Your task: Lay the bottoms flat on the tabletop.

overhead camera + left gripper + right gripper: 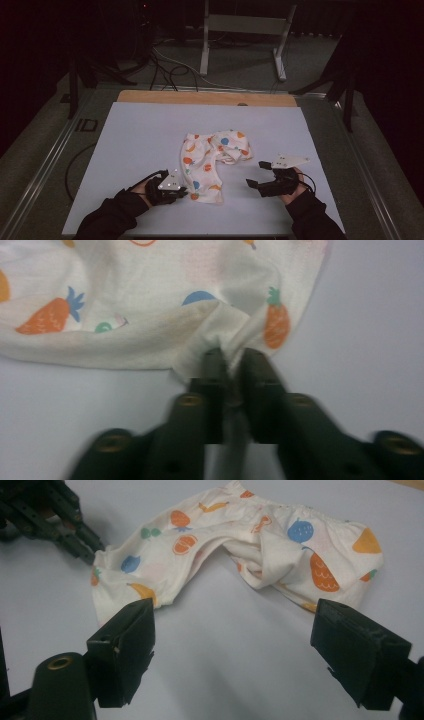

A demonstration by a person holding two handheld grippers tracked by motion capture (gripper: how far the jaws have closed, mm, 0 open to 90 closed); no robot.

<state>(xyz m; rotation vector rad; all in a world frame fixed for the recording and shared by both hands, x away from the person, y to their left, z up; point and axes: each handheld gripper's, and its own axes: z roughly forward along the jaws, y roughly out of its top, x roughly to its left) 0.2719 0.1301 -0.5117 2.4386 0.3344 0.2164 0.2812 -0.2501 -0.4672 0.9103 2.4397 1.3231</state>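
Cream cotton printed with orange and blue fruit, the small pair of child's shorts [212,162] lies crumpled near the middle of the white table [135,145], its long axis running from the near-left hem up to the far-right bunched part. The left tool [184,191] sits at that near-left hem, and in the left gripper view its jaws are pinched together on a fold of the hem [220,332], cloth puckering up between them. The right tool [254,175] rests to the right of the garment, just apart from it, its jaws spread wide with nothing between them; in the right gripper view the shorts [240,545] lie ahead, the bunched waist end toward the right jaw. That end is nearer the right hand, so a grasp there would likely fall to it.
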